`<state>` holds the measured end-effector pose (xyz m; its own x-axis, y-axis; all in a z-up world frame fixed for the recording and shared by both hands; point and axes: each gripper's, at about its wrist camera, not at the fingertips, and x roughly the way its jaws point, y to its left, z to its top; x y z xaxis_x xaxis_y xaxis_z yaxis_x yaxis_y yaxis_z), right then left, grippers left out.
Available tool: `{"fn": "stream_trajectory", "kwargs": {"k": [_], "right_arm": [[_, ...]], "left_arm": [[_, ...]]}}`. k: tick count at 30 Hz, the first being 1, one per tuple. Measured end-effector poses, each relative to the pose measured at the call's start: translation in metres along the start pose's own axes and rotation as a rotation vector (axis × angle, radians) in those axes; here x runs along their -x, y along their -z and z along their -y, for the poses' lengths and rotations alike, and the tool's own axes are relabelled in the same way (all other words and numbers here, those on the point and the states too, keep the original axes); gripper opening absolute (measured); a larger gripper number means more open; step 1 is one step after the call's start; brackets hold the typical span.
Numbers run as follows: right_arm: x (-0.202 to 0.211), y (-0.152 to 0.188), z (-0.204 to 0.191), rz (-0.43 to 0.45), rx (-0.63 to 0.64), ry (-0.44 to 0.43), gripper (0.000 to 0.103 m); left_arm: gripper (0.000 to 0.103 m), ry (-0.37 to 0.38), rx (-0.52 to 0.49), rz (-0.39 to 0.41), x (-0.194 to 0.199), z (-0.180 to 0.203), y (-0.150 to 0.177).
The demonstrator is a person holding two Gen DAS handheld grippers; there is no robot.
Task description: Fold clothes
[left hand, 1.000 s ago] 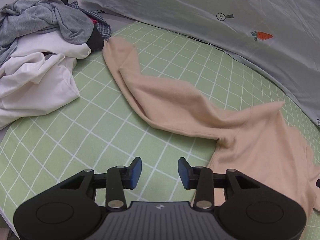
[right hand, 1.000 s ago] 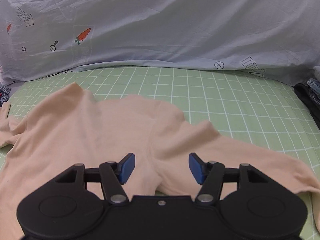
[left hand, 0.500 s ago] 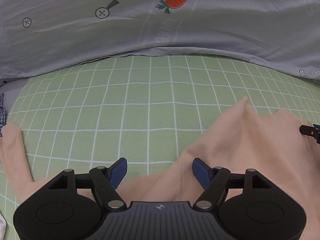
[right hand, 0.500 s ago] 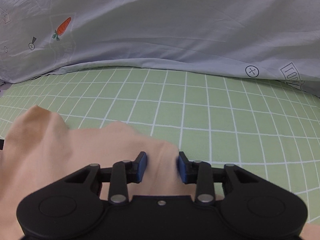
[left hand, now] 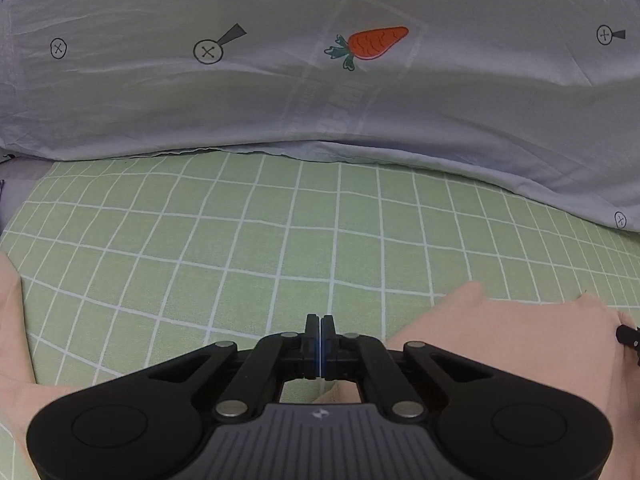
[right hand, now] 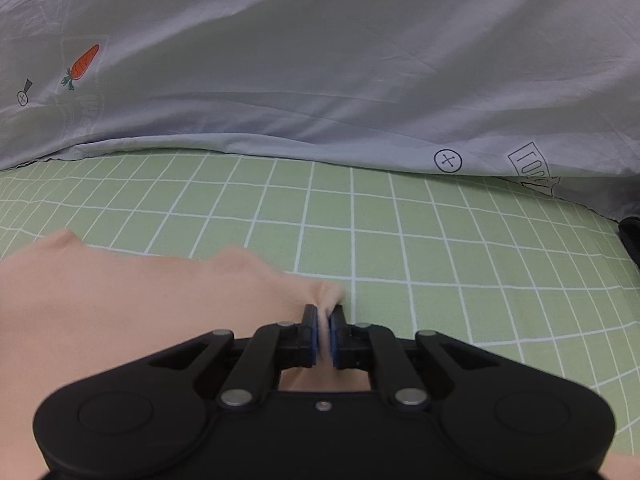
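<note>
A peach long-sleeved top lies on the green checked sheet. In the right wrist view the top [right hand: 120, 304] spreads to the left, and my right gripper [right hand: 324, 336] is shut on a fold of its far edge, with cloth bunched between the blue pads. In the left wrist view the top [left hand: 512, 344] lies to the right and below, with a sleeve at the left edge [left hand: 10, 320]. My left gripper [left hand: 321, 344] is shut with its pads together; no cloth shows between them, and the gripper body hides what lies under it.
A grey duvet [left hand: 320, 92] with carrot and arrow prints rises along the far side of the bed, also in the right wrist view [right hand: 320, 80]. Part of the other gripper [left hand: 628, 336] shows at the right edge. A dark item [right hand: 630, 236] lies at the far right.
Both grippers have closed: the right one onto the top's edge, the left one fully, pads together. Both have come lower and nearer to the cloth and the duvet.
</note>
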<state>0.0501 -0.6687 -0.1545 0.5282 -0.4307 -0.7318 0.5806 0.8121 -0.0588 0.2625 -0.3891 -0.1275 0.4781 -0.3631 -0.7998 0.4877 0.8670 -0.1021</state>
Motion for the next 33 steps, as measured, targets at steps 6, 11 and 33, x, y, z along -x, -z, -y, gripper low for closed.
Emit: {"fn": "stream_trajectory", "kwargs": {"k": [6, 11, 33], "right_arm": [[0.031, 0.003, 0.021, 0.037, -0.079, 0.050, 0.064], [0.084, 0.039, 0.044, 0.028, -0.146, 0.105, 0.099], [0.163, 0.171, 0.227, -0.026, -0.390, 0.286, 0.102]], "left_arm": [[0.028, 0.017, -0.043, -0.055, 0.028, 0.024, 0.037], [0.055, 0.022, -0.109, -0.151, 0.054, 0.052, 0.093], [0.103, -0.130, -0.022, -0.259, 0.076, 0.128, 0.198]]}}
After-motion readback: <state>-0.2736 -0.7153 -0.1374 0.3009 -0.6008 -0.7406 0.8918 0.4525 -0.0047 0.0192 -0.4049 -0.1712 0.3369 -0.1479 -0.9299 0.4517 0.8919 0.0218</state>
